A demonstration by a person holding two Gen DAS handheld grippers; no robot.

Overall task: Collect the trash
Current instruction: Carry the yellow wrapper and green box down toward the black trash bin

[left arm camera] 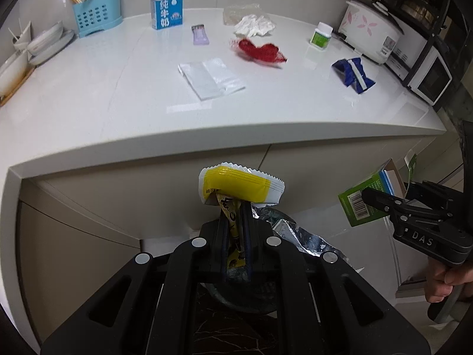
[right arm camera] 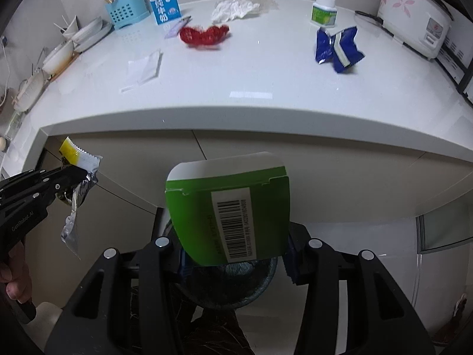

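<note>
Trash: yellow wrapper (left arm camera: 241, 186) and green box (right arm camera: 229, 213), both low in frame above the dark bin (right arm camera: 236, 284).
Left gripper (left arm camera: 235, 222): jaws clenched on wrapper.
Right gripper (right arm camera: 235, 254): jaws grasping box, poised for dropping.
Tabletop (left arm camera: 118, 88): blue packet (left arm camera: 353, 74), red net (left arm camera: 260, 50) wait above.

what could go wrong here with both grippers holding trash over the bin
1. The left gripper pinches the yellow wrapper only at its lower end, and a foil piece dangles loose; it may fall outside the bin.
2. The green box in the right gripper looks wide against the bin's mouth and might catch on the rim.
</note>
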